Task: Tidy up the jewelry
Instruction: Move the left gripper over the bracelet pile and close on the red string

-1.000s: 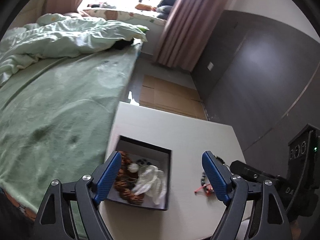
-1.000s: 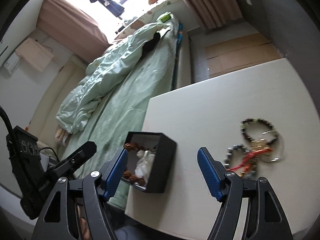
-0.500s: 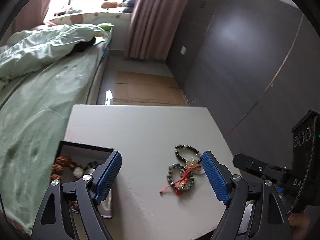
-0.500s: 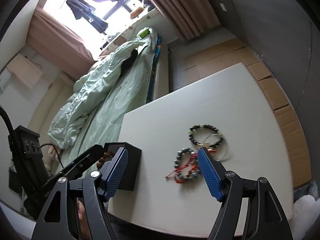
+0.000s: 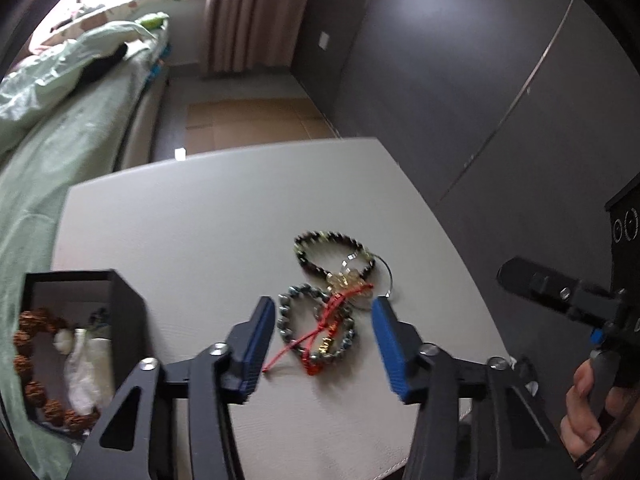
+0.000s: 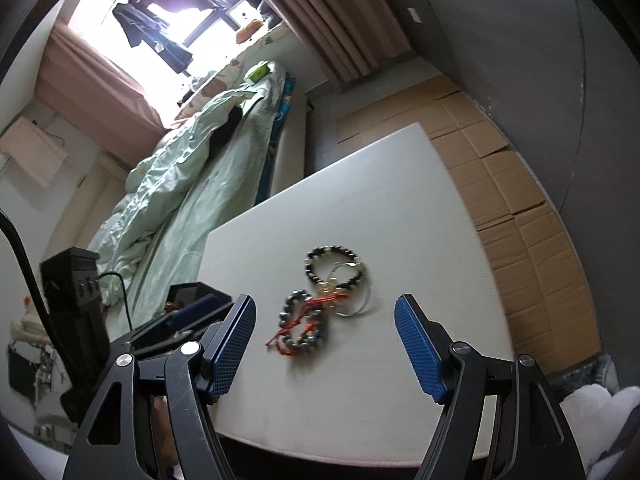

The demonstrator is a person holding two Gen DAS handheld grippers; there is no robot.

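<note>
A tangle of jewelry lies on the white table (image 5: 200,216): a dark bead bracelet (image 5: 334,254), a grey bead bracelet (image 5: 316,326) with a red cord (image 5: 332,312), and a thin metal ring. The same pile shows in the right wrist view (image 6: 320,304). My left gripper (image 5: 324,344) is open, its blue pads either side of the grey bracelet, just above it. My right gripper (image 6: 324,350) is open and empty, held back from the pile. A black box (image 5: 128,320) at the left holds a brown bead bracelet (image 5: 32,364) and white paper.
A bed with a green cover (image 6: 180,184) runs along the table's left side. Flattened cardboard (image 6: 520,200) covers the floor to the right. A dark wall (image 5: 460,80) stands behind the table. The right gripper's body and holding hand (image 5: 580,400) appear at the right.
My left gripper has swung right from over the black box to the loose bracelets and moved close around them. My right gripper has also turned toward the pile.
</note>
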